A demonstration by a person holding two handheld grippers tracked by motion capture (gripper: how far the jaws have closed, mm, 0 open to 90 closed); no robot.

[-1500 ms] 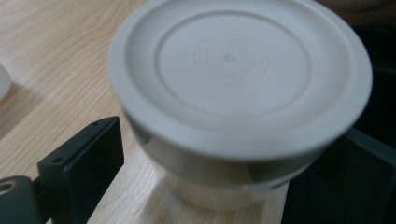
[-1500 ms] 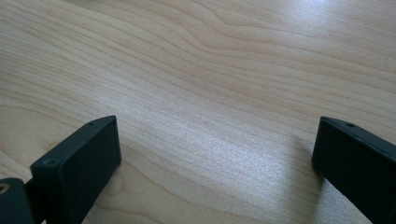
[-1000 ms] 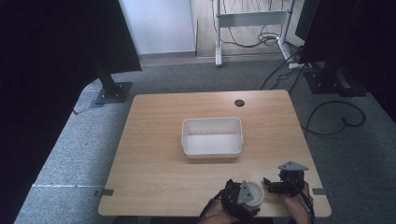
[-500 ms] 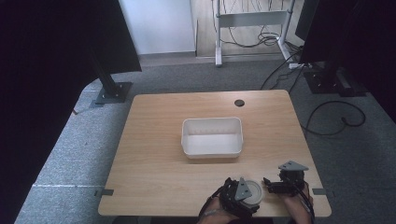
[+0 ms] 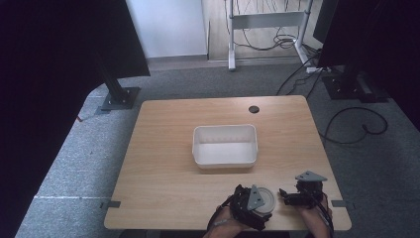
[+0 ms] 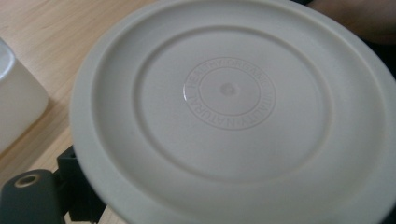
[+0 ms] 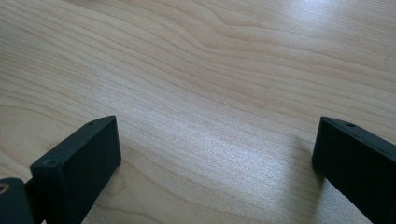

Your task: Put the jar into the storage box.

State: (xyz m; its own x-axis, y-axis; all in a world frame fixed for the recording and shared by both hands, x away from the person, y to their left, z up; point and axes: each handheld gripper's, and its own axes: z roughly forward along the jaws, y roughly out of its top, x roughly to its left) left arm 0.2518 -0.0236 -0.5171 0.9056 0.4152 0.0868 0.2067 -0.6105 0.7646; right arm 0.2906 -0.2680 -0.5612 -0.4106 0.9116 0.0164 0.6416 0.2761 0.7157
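A round white plastic lid (image 5: 266, 198) (image 6: 224, 102) with embossed lettering in its middle is held near the table's front edge. My left gripper (image 5: 250, 204) is shut on the lid, and one black jaw shows under the lid's lower left rim in the left gripper view. Just right of the lid, my right gripper (image 5: 286, 196) (image 7: 215, 158) stands open low over bare wood, jaws wide apart with nothing between them. A white rectangular tub (image 5: 225, 146) (image 6: 14, 102) sits empty at the middle of the table (image 5: 163, 148).
A small dark grommet hole (image 5: 253, 108) lies near the table's far edge. Black stand bases (image 5: 119, 98) and cables (image 5: 356, 124) rest on the grey carpet around the table. Both hands reach in over the front edge.
The lid and my left gripper have shifted very slightly away from the front edge. My right gripper has stayed where it was.
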